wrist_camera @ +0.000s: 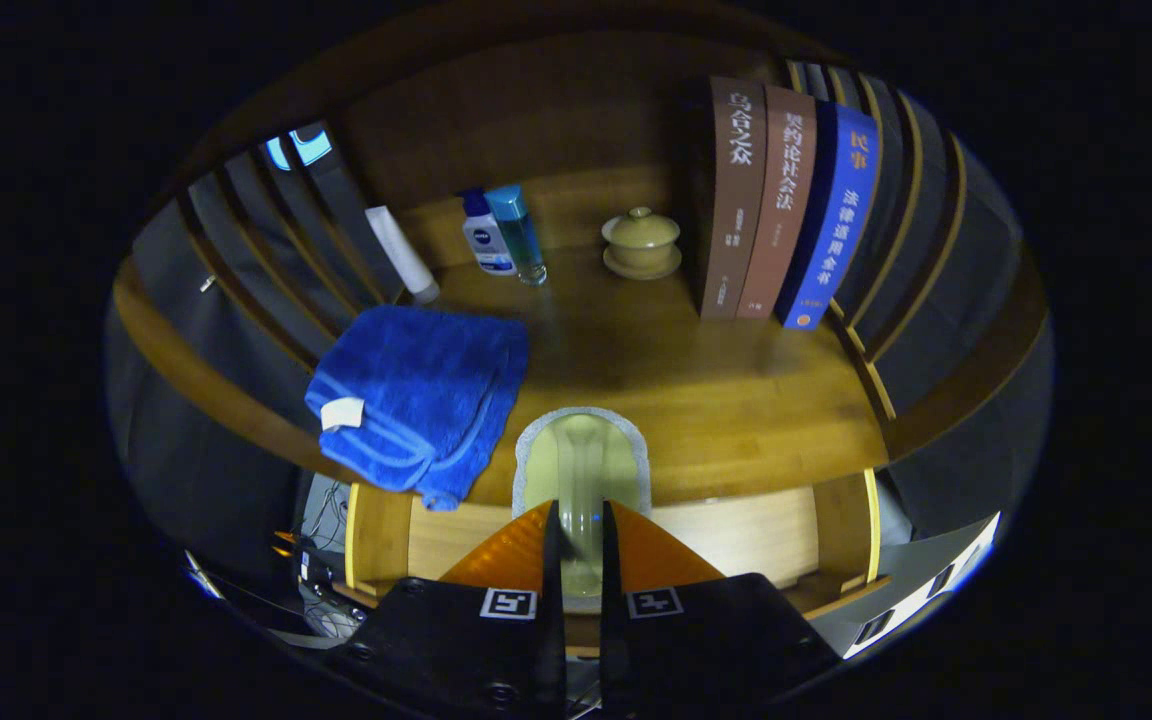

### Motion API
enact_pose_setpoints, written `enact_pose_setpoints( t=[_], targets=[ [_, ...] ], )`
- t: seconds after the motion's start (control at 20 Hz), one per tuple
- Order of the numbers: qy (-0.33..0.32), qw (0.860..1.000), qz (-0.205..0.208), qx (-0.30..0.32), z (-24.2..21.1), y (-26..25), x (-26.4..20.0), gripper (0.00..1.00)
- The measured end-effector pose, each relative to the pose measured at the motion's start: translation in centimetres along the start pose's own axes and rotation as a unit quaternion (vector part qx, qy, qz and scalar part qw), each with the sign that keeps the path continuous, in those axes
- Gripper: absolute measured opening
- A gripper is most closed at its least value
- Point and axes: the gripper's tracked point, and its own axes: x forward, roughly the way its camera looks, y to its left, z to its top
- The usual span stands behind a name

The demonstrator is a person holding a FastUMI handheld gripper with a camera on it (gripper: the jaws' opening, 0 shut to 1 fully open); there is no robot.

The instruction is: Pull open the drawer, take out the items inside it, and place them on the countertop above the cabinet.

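The tongs [576,540] are clenched on a pale green, grey-rimmed oblong item [581,470], its long axis running straight ahead from the fingers over the front edge of the wooden surface [736,390]. The open drawer [736,535] lies below. A folded blue towel [416,395] sits left of the item; upright books [786,200] stand beyond it.

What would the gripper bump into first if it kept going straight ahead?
The gripper, shut on a pale slipper-like item, points across the wooden countertop. Straight on, that stretch looks free, so it would probably reach the cabinet's back wall first, though depth is unclear.
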Motion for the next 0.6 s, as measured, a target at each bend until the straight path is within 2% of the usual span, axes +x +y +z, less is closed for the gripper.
enact_pose_setpoints(
  t=[0.25,0.45,0.6],
  targets=[
    [0.010,0.999,-0.030,0.002,3.1,-1.0,4.6,0.18],
    [0.023,0.998,-0.052,-0.011,3.5,-2.4,7.1,0.18],
    [0.029,0.998,-0.050,0.000,3.6,-3.0,8.1,0.18]
  ],
)
